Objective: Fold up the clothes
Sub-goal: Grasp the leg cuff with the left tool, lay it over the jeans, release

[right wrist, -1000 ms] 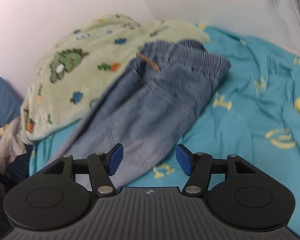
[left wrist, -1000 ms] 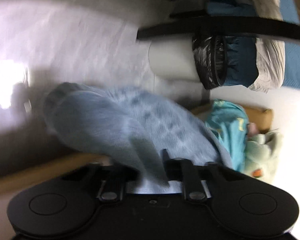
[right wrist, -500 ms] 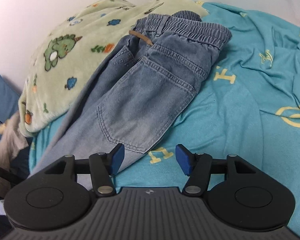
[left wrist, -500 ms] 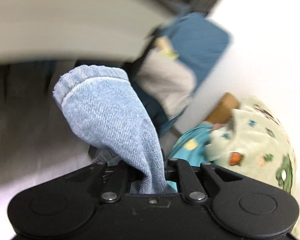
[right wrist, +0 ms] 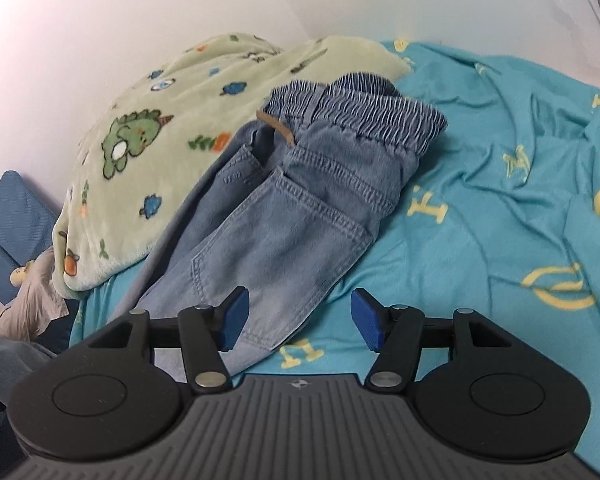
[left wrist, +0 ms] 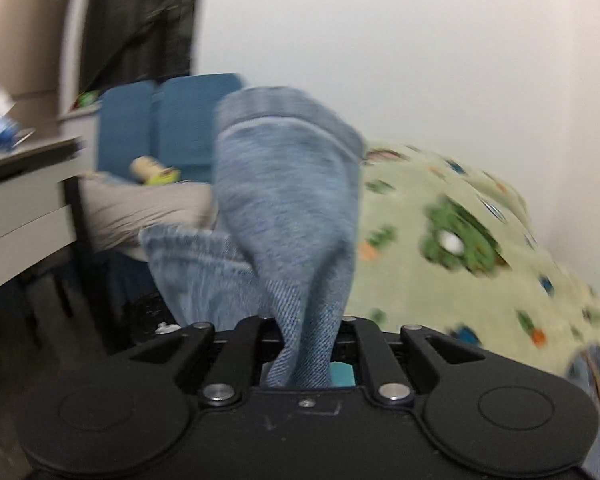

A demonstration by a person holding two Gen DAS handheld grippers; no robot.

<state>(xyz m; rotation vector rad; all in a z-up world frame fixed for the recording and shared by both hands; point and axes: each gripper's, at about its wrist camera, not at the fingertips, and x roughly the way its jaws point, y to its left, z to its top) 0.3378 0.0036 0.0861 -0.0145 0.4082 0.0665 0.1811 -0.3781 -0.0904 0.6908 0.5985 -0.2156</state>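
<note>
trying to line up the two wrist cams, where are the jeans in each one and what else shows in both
Left wrist: a jeans leg stands up in the centre, pinched in the left tongs.
Right wrist: the jeans lie centre-left on the teal bedsheet, waistband at the far end, beyond the open right tongs.
Shared landmark: the green dinosaur blanket, right in the left view, upper left in the right view.
</note>
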